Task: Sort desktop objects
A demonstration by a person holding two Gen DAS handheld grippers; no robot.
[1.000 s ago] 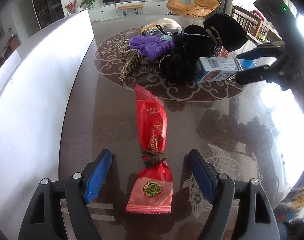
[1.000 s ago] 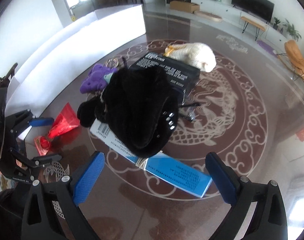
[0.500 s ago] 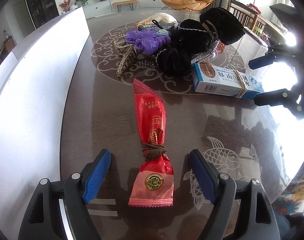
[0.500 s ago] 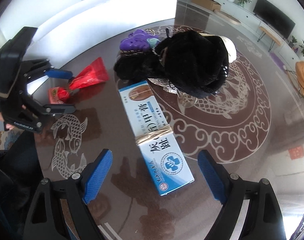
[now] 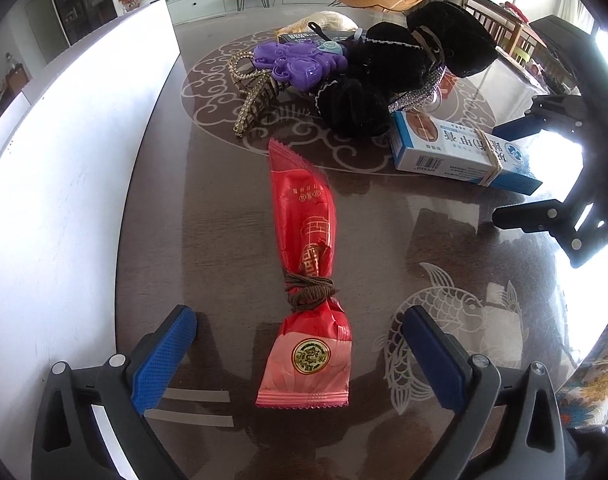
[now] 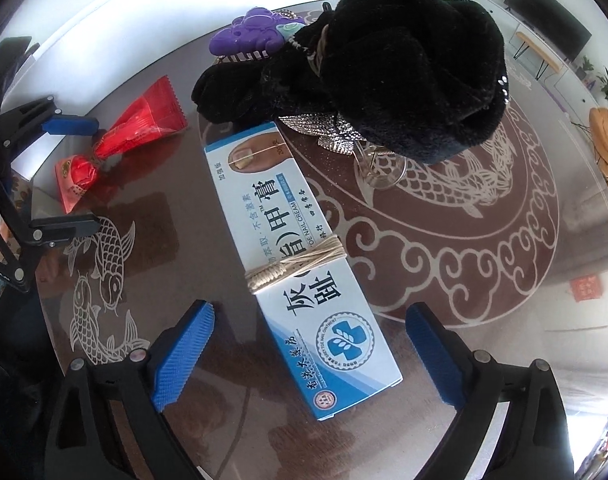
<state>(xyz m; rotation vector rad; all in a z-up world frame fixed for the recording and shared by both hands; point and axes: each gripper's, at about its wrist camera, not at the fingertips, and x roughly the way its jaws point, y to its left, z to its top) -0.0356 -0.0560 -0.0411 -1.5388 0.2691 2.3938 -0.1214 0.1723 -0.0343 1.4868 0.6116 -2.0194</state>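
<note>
The snack packet (image 5: pixel 306 280) lies on the table (image 5: pixel 207 208), left of the box (image 5: pixel 460 152). The plush pile (image 5: pixel 404 76) sits behind both.

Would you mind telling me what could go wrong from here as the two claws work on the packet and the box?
1. The blue-and-white box has its far end close against the black plush pile; sliding or lifting it may topple the pile.
2. The red packet lies flat between the opening left claw; thin foil may slip or crush.
3. The opening right claw straddles the box lengthwise near one end, so the box could swing.
</note>
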